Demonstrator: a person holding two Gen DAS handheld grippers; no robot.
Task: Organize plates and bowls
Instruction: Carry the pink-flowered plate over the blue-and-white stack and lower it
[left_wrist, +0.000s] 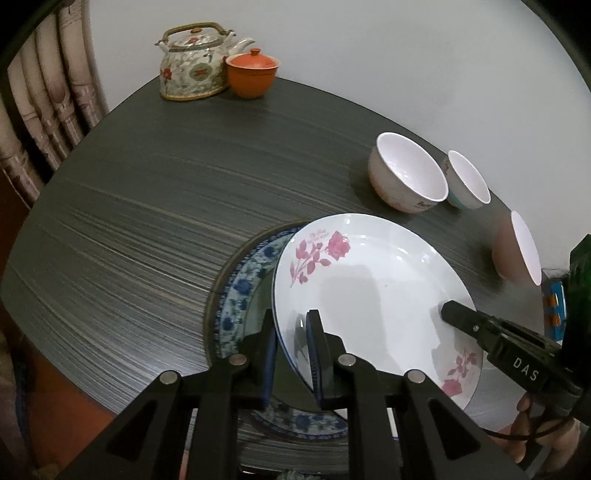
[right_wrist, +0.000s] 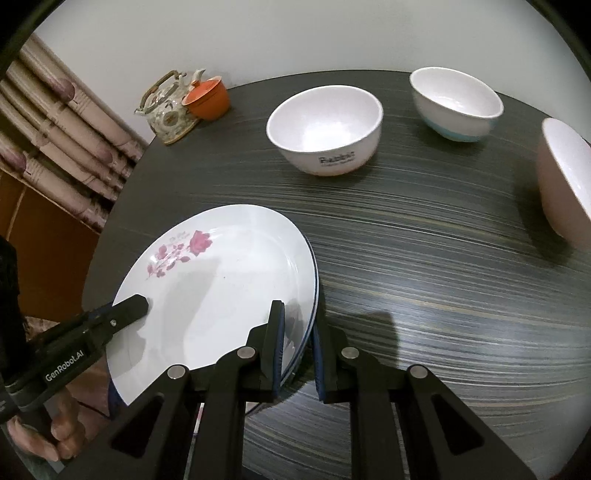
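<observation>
A white plate with pink roses (left_wrist: 373, 291) is held over a blue-patterned plate (left_wrist: 236, 295) on the dark table. My left gripper (left_wrist: 291, 350) is shut on the white plate's left rim. My right gripper (right_wrist: 297, 347) is shut on its right rim; the plate also shows in the right wrist view (right_wrist: 218, 280). The right gripper's finger shows in the left wrist view (left_wrist: 458, 314), and the left gripper's finger shows in the right wrist view (right_wrist: 129, 306). Three bowls stand beyond: a white "Rabbit" bowl (right_wrist: 325, 129), a white and blue bowl (right_wrist: 456, 103), and a pinkish bowl (right_wrist: 565, 184).
A patterned teapot (left_wrist: 192, 62) and an orange lidded cup (left_wrist: 251, 74) stand at the far corner of the table (left_wrist: 147, 184). A curtain (left_wrist: 44, 122) hangs to the left. A white wall lies behind the table.
</observation>
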